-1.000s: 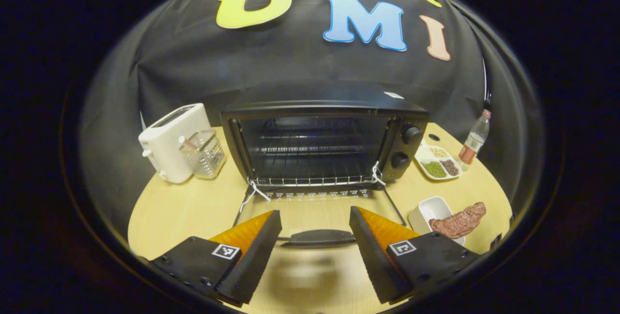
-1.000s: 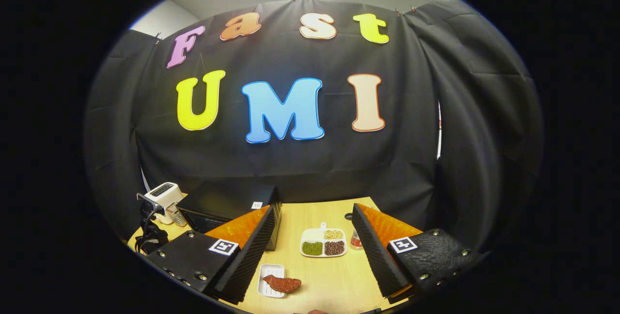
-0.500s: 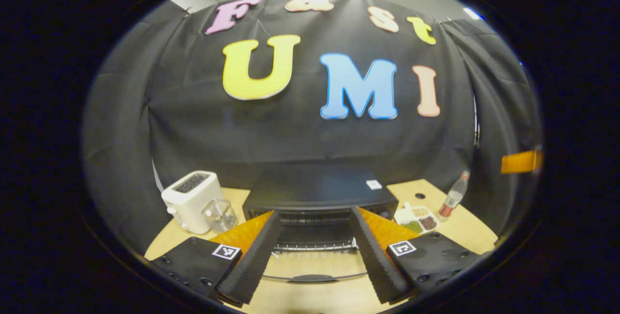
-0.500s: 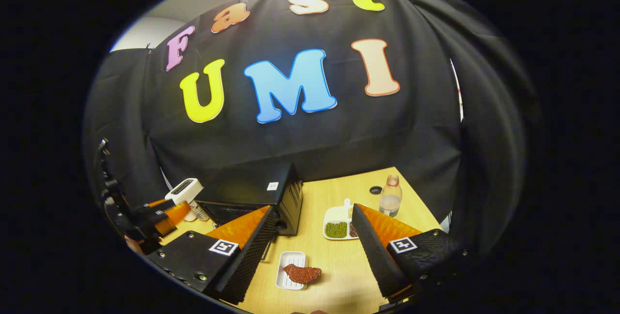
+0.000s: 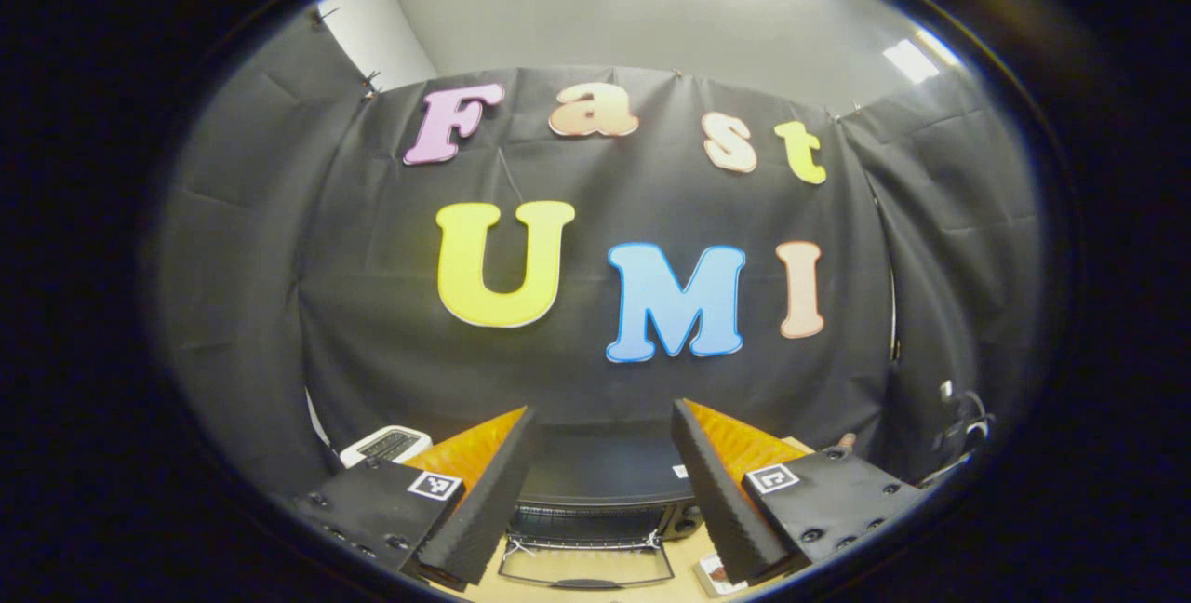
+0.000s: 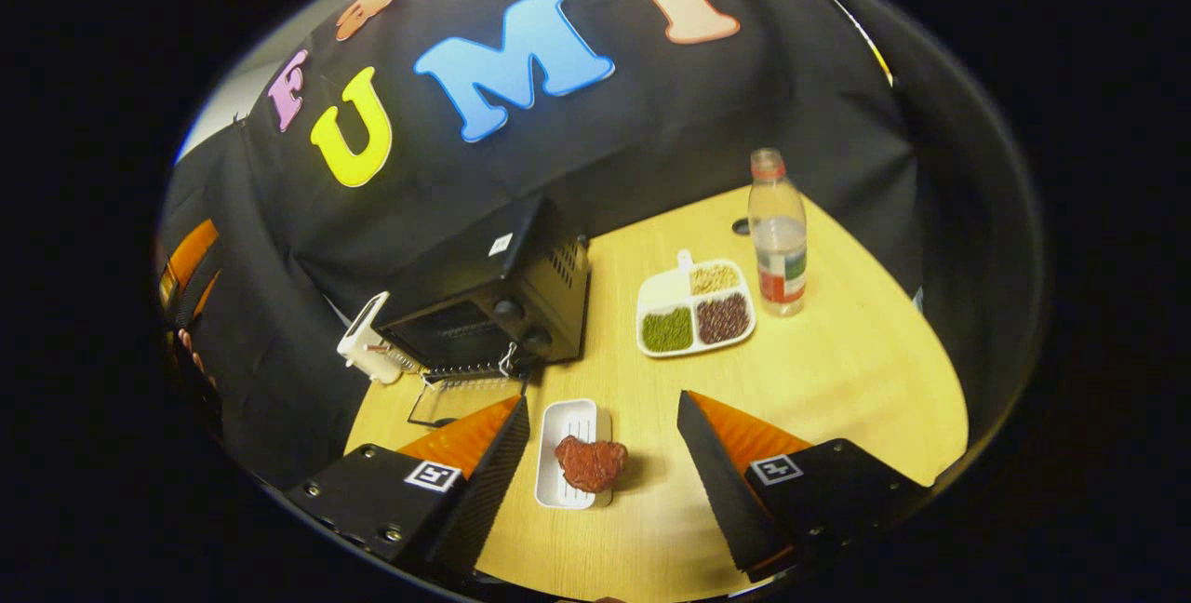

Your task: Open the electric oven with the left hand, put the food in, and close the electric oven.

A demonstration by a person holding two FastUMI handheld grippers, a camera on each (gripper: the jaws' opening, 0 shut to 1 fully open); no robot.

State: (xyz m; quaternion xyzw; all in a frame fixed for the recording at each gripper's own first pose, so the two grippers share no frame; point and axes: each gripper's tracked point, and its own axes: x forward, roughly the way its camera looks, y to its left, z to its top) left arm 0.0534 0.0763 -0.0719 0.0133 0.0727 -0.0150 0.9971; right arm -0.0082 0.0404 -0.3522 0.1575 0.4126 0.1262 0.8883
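The black electric oven (image 6: 493, 305) stands on the wooden table with its glass door (image 6: 461, 398) folded down flat. In the left gripper view the oven (image 5: 595, 491) and its lowered door (image 5: 586, 570) lie low between my fingers. My left gripper (image 5: 604, 409) is open, raised well back from the oven and holding nothing. A reddish-brown piece of meat (image 6: 591, 463) rests on the edge of a small white tray (image 6: 568, 435). My right gripper (image 6: 603, 403) hovers open above it, one finger on each side and apart from it.
A white toaster (image 6: 368, 352) stands left of the oven. To its right are a sectioned dish of beans (image 6: 693, 310) and a plastic bottle (image 6: 777, 235). The left gripper (image 6: 186, 259) and a hand show at the far left edge.
The left gripper has drawn back and up from the door handle, leaving the door down. The right gripper has tipped down towards the table, bringing the meat between its fingers.
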